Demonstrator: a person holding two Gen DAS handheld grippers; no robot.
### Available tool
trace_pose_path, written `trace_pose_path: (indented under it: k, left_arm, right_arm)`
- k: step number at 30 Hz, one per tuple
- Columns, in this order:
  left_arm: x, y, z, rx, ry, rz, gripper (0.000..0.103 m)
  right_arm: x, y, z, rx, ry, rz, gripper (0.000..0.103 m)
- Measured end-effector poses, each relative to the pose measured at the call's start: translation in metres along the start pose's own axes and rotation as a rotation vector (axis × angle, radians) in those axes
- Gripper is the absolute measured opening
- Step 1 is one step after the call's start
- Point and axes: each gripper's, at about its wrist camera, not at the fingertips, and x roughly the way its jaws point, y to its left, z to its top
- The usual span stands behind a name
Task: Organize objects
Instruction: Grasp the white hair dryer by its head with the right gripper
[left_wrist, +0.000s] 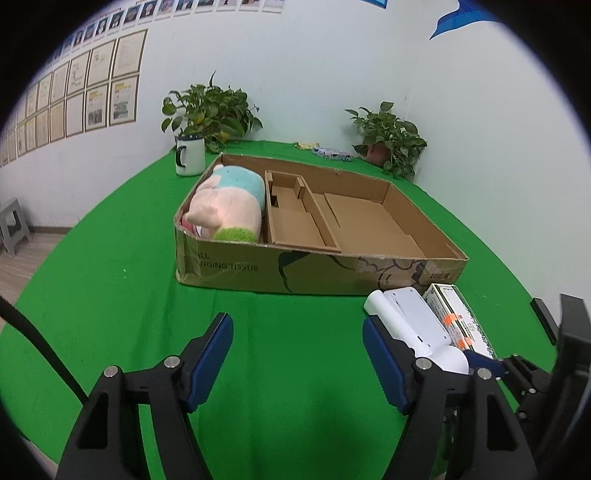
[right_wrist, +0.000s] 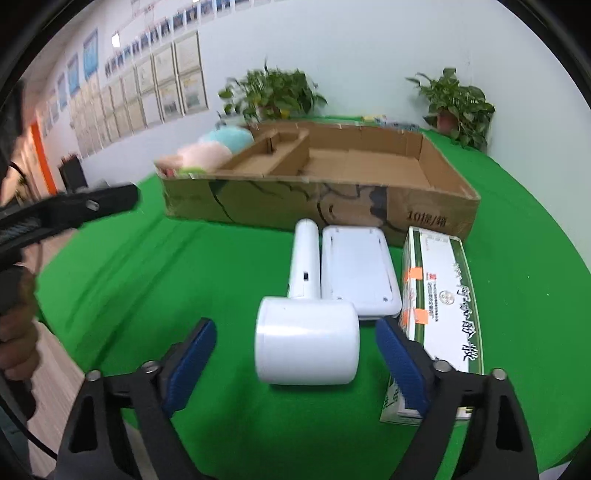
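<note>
Both tongs (left_wrist: 297, 354) (right_wrist: 295, 363) agape, glossy white hairdryer (right_wrist: 306, 332), corrugated cardboard tray (left_wrist: 321, 266), plush toy (left_wrist: 225, 205)

Beyond the right gripper (right_wrist: 295, 360), the plush toy (right_wrist: 207, 151) and far plant (right_wrist: 273, 92) are blurred; the green-and-white box (right_wrist: 439, 295) is partly hidden by its right finger.

Left wrist view: left gripper (left_wrist: 297, 349) held with jaws wide apart above the green table cloth (left_wrist: 122, 295), nothing between the blue pads (left_wrist: 210, 354).

A shallow cardboard box (left_wrist: 317, 266) sits ahead on the cloth. A plush toy (left_wrist: 229, 205) lies in its left compartment; the middle divided sections and the right section show bare cardboard. Just in front of the box's right corner lie a white hair dryer (left_wrist: 417, 328) and, touching its right side, a green-and-white carton (left_wrist: 460, 317). A white mug (left_wrist: 190, 155) stands behind the box, beside a potted plant (left_wrist: 210, 110); a second potted plant (left_wrist: 391, 138) stands at the far right.
</note>
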Motion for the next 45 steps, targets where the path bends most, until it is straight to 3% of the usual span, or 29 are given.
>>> trace_pose_path:
  k: [1,3,5,8,9,10,15,17,19,23,27,31,35,45]
  left_arm:
    - [0.001,0.001,-0.001,-0.003,0.004,-0.003,0.072]
    - [0.002,0.002,-0.003,-0.009,0.012,-0.013,0.072]
    - [0.006,0.005,-0.004,-0.02,0.04,-0.035,0.072]
    - [0.016,0.01,-0.003,-0.048,0.086,-0.076,0.072]
    - [0.02,0.012,-0.002,-0.063,0.106,-0.098,0.072]
    - [0.024,0.013,-0.002,-0.072,0.119,-0.113,0.072]
    - [0.055,0.008,0.006,-0.098,0.217,-0.229,0.072]
    - [0.072,0.001,0.011,-0.099,0.251,-0.266,0.072]
    - [0.087,-0.005,0.015,-0.103,0.287,-0.285,0.072]
    - [0.107,-0.023,0.017,-0.086,0.356,-0.329,0.07]
    - [0.112,-0.036,0.006,-0.044,0.405,-0.33,0.068]
    - [0.116,-0.043,-0.007,-0.024,0.44,-0.317,0.053]
    - [0.118,-0.041,-0.012,-0.034,0.454,-0.278,0.037]
    - [0.13,-0.032,-0.005,-0.094,0.474,-0.263,0.035]
  right_arm:
    - [0.006,0.001,0.001,-0.002,0.021,-0.021,0.064]
    - [0.016,0.005,0.0,-0.002,0.063,-0.057,0.053]
    - [0.017,0.008,-0.002,0.004,0.065,-0.042,0.055]
    - [0.01,0.021,-0.005,0.01,0.07,0.095,0.064]
    - [0.008,0.026,-0.006,0.0,0.062,0.123,0.081]
    - [0.004,0.032,-0.007,-0.014,0.041,0.129,0.091]
    - [0.01,0.032,-0.004,0.037,0.053,0.147,0.091]
    - [0.014,0.032,-0.002,0.04,0.068,0.146,0.085]
    - [0.019,0.032,0.003,0.038,0.077,0.14,0.065]
    - [0.02,0.036,0.005,0.033,0.086,0.119,0.062]
    - [0.009,0.039,-0.01,0.053,0.072,0.098,0.057]
    - [0.007,0.045,-0.035,0.054,0.066,0.049,0.054]
    - [0.005,0.046,-0.04,0.046,0.051,0.028,0.054]
    - [0.007,0.053,-0.045,0.006,0.048,-0.009,0.053]
